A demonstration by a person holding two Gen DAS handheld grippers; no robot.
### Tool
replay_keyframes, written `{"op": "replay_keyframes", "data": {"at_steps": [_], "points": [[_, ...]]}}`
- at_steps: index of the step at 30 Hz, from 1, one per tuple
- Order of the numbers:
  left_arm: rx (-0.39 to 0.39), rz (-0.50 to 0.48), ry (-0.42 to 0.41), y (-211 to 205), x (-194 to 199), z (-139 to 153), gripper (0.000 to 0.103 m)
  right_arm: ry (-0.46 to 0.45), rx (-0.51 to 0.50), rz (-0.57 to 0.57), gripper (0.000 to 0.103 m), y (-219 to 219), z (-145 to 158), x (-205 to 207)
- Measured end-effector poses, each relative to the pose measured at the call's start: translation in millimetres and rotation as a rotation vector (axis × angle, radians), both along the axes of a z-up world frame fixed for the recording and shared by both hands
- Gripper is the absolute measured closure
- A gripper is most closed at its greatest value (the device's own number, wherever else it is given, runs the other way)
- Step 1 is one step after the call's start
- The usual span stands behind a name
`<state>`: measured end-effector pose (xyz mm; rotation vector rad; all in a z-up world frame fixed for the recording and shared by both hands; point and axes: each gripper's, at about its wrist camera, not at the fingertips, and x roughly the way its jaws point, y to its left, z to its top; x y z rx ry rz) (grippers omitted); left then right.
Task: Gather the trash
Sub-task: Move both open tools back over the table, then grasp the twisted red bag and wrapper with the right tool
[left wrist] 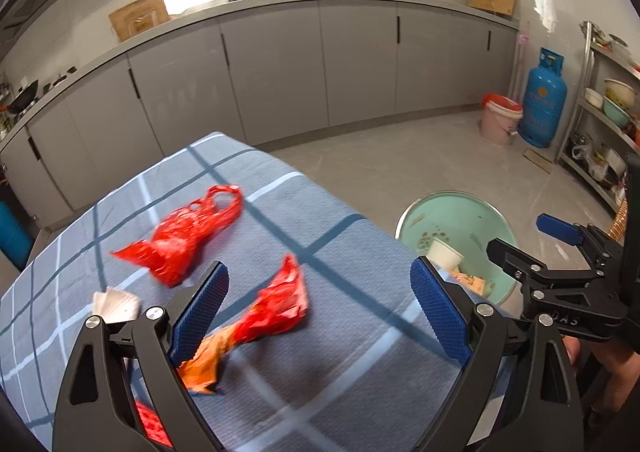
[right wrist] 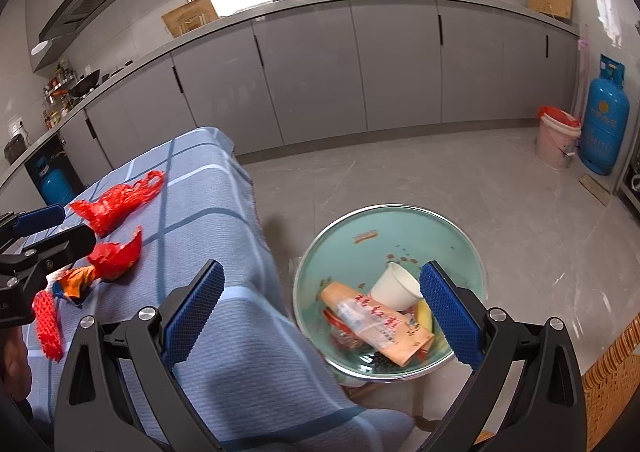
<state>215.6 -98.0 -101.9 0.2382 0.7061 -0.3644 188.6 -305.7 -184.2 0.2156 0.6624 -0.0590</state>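
Left gripper [left wrist: 320,312], fingers spread wide and empty, poised above the tabletop draped in blue checked cloth [left wrist: 340,352]. Between the fingers, lying on the cloth: crumpled red-and-orange foil wrapper [left wrist: 256,324], its orange end just beside the left blue ribbed pad [left wrist: 200,316]. Farther back on the cloth, well apart from the fingers: crumpled red plastic bag [left wrist: 188,236]. At the left edge of the cloth, partly hidden behind the gripper frame: crumpled white paper [left wrist: 116,304]. Below, between the frame arms: scrap of red mesh netting [left wrist: 152,428].

Right gripper [right wrist: 320,312], fingers likewise wide open and holding nothing, poised over the edge of the cloth and the round mint-green bin [right wrist: 460,236] standing on the grey tiled floor [right wrist: 440,171] just beside the tabletop. Inside the bin: white paper cup [right wrist: 394,286] tipped on its side, orange printed snack packet [right wrist: 376,324] touching the cup, yellow peel [right wrist: 425,316], dark scraps. In the right wrist view, red bag, foil wrapper and mesh netting all on the cloth at far left, near the left gripper.
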Motion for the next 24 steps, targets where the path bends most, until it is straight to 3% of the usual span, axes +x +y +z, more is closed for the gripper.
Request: {"op": "replay_keyframes", "data": {"at_steps": [24], "points": [[-0.030,0.122,-0.022,72,-18,11,0.012,-0.026,-0.048,0.122,0.006,69,24,-5]]}}
